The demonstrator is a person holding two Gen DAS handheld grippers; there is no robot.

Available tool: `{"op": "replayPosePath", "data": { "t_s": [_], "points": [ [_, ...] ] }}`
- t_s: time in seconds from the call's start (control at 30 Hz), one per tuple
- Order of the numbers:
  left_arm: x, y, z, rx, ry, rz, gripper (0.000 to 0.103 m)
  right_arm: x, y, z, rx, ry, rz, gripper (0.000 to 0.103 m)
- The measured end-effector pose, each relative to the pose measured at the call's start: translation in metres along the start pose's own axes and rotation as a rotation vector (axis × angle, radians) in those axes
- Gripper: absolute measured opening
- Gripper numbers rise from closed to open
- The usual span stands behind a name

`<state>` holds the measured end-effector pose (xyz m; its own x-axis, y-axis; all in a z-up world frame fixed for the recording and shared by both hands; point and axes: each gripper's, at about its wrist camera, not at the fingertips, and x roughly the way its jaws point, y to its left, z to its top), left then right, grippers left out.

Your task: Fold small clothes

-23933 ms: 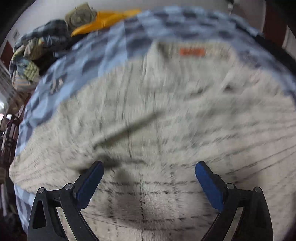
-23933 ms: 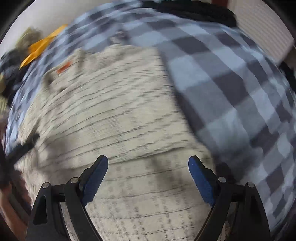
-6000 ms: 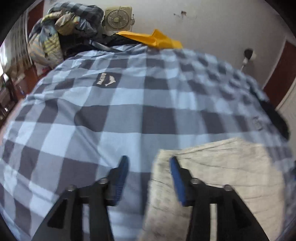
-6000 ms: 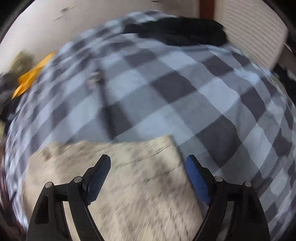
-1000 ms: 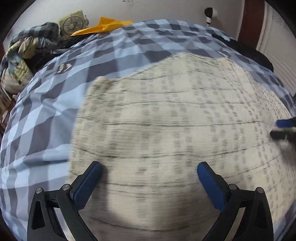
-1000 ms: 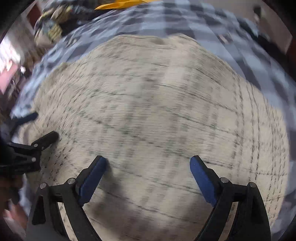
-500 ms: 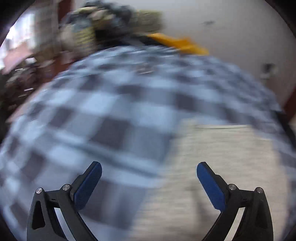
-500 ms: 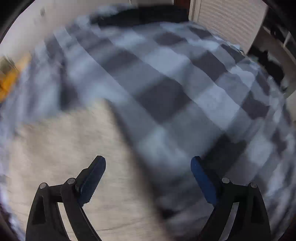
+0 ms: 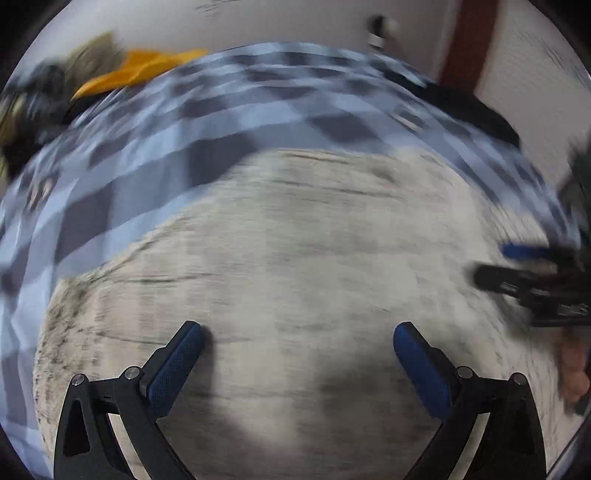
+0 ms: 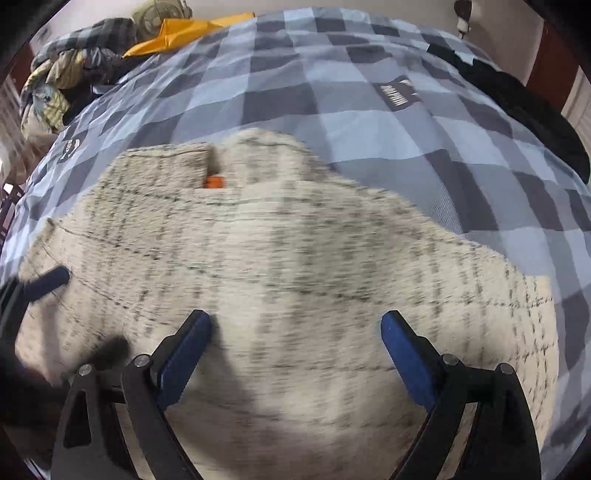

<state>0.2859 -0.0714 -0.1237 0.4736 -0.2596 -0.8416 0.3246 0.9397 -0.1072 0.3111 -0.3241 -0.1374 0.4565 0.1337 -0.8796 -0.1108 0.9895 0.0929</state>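
The cream garment with thin dark grid lines (image 10: 295,258) lies spread on the blue and grey checked bedcover (image 10: 332,92), and both tools hang over it, pointing steeply down. In the right wrist view the right gripper (image 10: 295,332) has its jaws spread wide with nothing between the blue pads (image 10: 181,358); only flat cloth shows below them, and whether the tips touch it cannot be told. The left gripper (image 9: 297,354) in its own view is likewise wide open and empty, over the middle of the same cloth. Each tool shows in the other's view: the left one's dark finger at the garment's left edge (image 10: 44,282), the right one blurred at the far right (image 9: 528,273), so the two stand at opposite sides of the garment. A small orange label (image 10: 214,182) sits near the far edge, beside a folded-over flap. The garment's far edge is uneven and its right edge runs slantwise down toward a corner at the right (image 10: 543,291). Beyond these edges the bedcover lies bare for a wide stretch. A black cloth (image 10: 535,110) lies along the bed's far right side, and a heap of clothes (image 10: 62,81) with a yellow piece (image 10: 184,31) sits at the far left corner, all well apart from the garment
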Motion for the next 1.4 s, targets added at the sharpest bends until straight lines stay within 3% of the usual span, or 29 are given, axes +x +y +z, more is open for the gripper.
{"op": "replayPosePath", "data": {
  "t_s": [0.07,0.17,0.2,0.27,0.3,0.33,0.4,0.5,0.6,0.67,0.8,0.9,1.03,1.1,1.17,1.3,1.4],
  "points": [
    [-0.002,0.033,0.004,-0.070,0.009,0.011,0.103,-0.005,-0.022,0.000,0.035,-0.004,0.067,0.092],
    [-0.009,0.082,0.003,-0.068,0.062,0.374,0.103,-0.010,-0.058,0.007,0.129,0.024,0.131,0.092],
    [-0.019,0.102,-0.002,-0.063,0.073,0.488,0.103,-0.013,-0.071,0.009,0.167,0.033,0.119,0.092],
    [-0.041,0.130,-0.015,-0.096,0.079,0.559,0.103,-0.024,-0.094,0.009,0.211,0.055,-0.054,0.092],
    [-0.060,0.145,-0.023,-0.142,0.069,0.539,0.103,-0.033,-0.114,0.007,0.249,0.070,-0.194,0.092],
    [-0.075,0.153,-0.029,-0.178,0.061,0.545,0.103,-0.043,-0.129,0.003,0.286,0.069,-0.259,0.092],
    [-0.109,0.160,-0.045,-0.228,0.026,0.569,0.103,-0.064,-0.153,-0.008,0.364,0.063,-0.287,0.092],
    [-0.155,0.149,-0.069,-0.264,0.017,0.515,0.103,-0.102,-0.176,-0.032,0.501,0.058,-0.246,0.092],
    [-0.193,0.118,-0.089,-0.272,0.016,0.491,0.103,-0.148,-0.173,-0.061,0.616,-0.005,-0.117,0.092],
    [-0.212,0.101,-0.103,-0.307,0.011,0.466,0.103,-0.157,-0.155,-0.070,0.637,-0.055,-0.057,0.092],
    [-0.228,0.072,-0.143,-0.378,0.037,0.337,0.103,-0.195,-0.117,-0.092,0.610,-0.212,0.065,0.092],
    [-0.227,0.055,-0.174,-0.392,0.050,0.315,0.103,-0.203,-0.099,-0.121,0.597,-0.256,0.124,0.092],
    [-0.206,0.045,-0.190,-0.313,0.149,0.384,0.103,-0.172,-0.094,-0.156,0.700,-0.101,0.198,0.092],
    [-0.202,0.045,-0.191,-0.287,0.164,0.412,0.103,-0.154,-0.095,-0.172,0.788,0.008,0.279,0.092],
    [-0.203,0.047,-0.192,-0.306,0.165,0.406,0.103,-0.136,-0.098,-0.181,0.866,0.126,0.294,0.092],
    [-0.200,0.055,-0.195,-0.374,0.185,0.320,0.103,-0.126,-0.107,-0.166,0.906,0.107,0.229,0.092],
    [-0.201,0.057,-0.198,-0.402,0.191,0.297,0.103,-0.099,-0.117,-0.160,0.983,0.217,0.219,0.092]
  ]
}}
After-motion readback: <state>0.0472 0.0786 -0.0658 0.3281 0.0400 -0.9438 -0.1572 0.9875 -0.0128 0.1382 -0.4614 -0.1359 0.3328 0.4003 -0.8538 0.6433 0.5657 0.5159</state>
